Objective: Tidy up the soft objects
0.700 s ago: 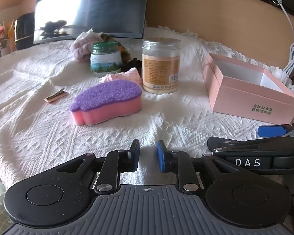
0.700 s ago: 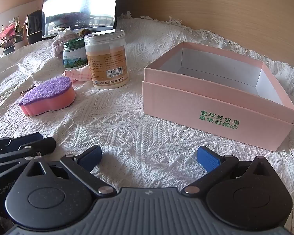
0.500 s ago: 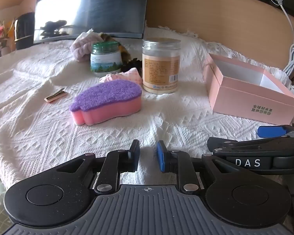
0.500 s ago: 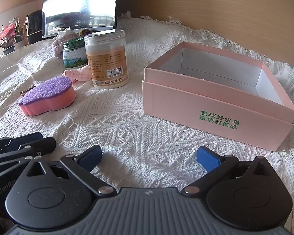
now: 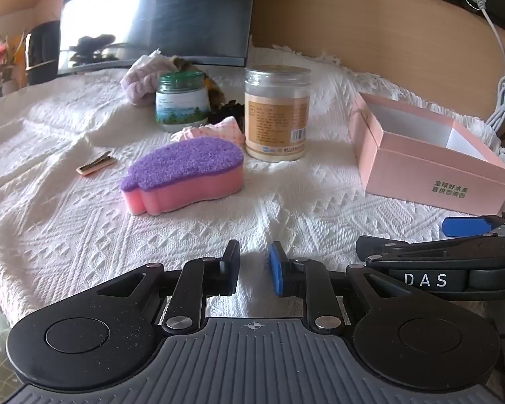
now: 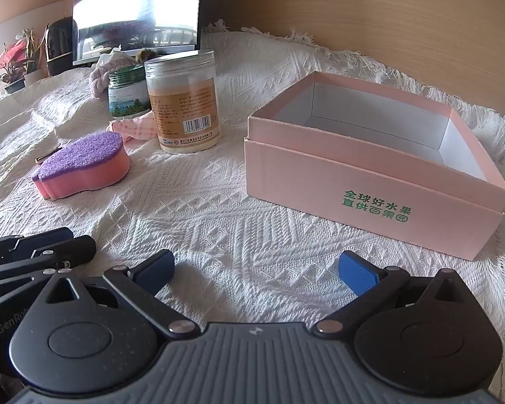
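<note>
White cloth [image 6: 219, 208]; both tongs [image 5: 254, 267] [image 6: 256, 271] open, empty.

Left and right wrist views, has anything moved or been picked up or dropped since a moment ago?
Nothing visibly changed. The sponge, both jars and the pink box lie where they were on the white cloth. The left tool keeps its narrow gap and the right tool stays wide open, both with nothing between the fingers.
</note>
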`<state>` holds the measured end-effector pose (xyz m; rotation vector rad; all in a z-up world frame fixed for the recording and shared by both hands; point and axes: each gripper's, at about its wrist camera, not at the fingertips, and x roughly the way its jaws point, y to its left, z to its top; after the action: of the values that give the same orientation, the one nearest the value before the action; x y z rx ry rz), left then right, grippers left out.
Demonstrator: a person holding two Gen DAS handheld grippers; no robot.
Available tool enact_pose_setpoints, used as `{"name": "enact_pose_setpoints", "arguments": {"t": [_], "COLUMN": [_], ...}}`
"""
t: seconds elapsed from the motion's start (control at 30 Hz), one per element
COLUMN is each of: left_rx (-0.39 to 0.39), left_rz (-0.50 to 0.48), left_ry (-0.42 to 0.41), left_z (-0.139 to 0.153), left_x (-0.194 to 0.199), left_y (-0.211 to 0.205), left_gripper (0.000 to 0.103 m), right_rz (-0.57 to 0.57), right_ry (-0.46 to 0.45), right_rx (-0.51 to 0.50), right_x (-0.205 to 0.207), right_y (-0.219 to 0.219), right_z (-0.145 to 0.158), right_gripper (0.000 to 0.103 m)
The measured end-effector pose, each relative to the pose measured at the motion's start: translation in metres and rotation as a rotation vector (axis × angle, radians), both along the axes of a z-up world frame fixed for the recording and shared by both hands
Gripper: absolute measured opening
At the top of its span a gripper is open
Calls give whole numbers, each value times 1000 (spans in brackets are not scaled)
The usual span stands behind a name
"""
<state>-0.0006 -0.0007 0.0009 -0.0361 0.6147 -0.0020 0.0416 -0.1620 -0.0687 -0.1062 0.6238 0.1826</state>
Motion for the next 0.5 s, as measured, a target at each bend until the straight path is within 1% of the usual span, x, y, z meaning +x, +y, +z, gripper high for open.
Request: {"name": "enact_pose_setpoints", "arguments": {"t": [0.5], "left_rx": [3], "left_rz": [0], "left_ry": [-1], "left_z": [0], "left_x": [-2], "left_y": [0], "left_gripper": [22], "right_rz": [0], "right_ry": [0], "right_rx": [0], "right_x": [0], "right_y": [0], "right_z": [0], "right_gripper": [103]}}
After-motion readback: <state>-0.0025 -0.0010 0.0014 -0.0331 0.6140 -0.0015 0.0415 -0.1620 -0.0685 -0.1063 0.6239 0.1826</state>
